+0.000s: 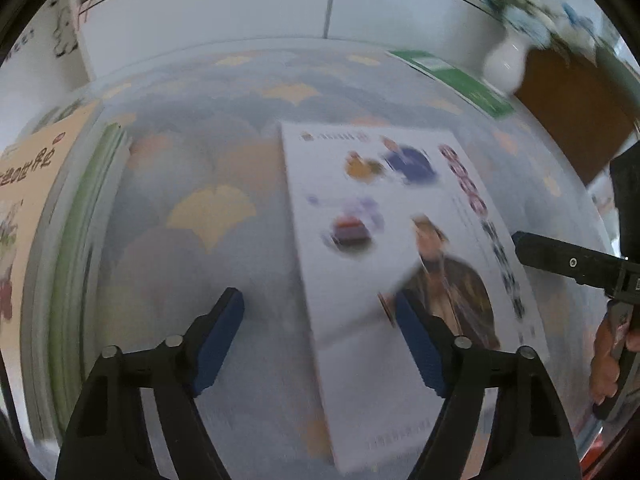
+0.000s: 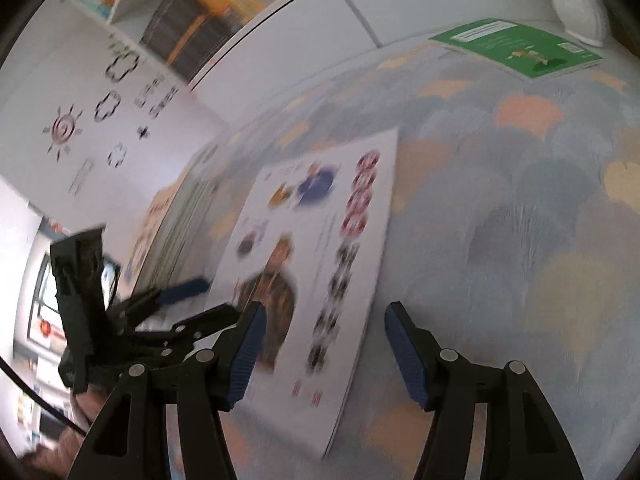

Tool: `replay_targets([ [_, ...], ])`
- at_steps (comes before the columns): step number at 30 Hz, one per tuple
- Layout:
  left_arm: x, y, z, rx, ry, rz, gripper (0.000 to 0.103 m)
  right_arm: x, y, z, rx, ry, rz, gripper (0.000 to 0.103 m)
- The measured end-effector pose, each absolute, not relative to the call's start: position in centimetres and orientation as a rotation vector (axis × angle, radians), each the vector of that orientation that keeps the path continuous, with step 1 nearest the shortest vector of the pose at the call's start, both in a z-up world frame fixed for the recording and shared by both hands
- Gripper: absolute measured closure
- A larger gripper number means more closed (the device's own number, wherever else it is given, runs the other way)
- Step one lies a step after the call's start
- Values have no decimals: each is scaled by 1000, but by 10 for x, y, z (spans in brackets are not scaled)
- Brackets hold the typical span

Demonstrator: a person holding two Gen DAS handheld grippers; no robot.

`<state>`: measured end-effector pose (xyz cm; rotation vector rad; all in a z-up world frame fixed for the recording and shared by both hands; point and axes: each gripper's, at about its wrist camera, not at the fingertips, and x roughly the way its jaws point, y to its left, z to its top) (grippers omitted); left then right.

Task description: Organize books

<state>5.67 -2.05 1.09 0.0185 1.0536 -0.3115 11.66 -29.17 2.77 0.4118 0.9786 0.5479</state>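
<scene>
The white book (image 1: 384, 220) lies flat on the patterned cloth (image 1: 208, 168), between a book stack (image 1: 36, 208) and a green book (image 2: 516, 46). Both the left gripper (image 1: 320, 340) and the right gripper (image 2: 322, 354) are released, holding nothing.

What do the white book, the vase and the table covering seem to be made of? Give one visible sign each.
White book: paper with a smooth printed cover, thin and flat.
Vase: probably glazed ceramic, white with a bright highlight.
Table covering: seemingly printed cloth or vinyl; blur leaves it open.
</scene>
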Motion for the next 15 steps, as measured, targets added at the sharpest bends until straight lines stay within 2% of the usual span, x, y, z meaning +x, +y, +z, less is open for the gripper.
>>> replay_targets([
  [6, 74, -19, 11, -41, 1096, -396, 41, 148, -289, 23, 469, 1045, 687, 42],
  [9, 78, -25, 12, -5, 1111, -436, 42, 154, -292, 23, 452, 1076, 737, 47],
  [13, 84, -18, 13, -63, 1135, -446, 42, 156, -291, 23, 390, 1105, 791, 47],
  [15, 85, -14, 14, -89, 1134, -435, 47, 159, -292, 21, 379, 1128, 825, 47],
])
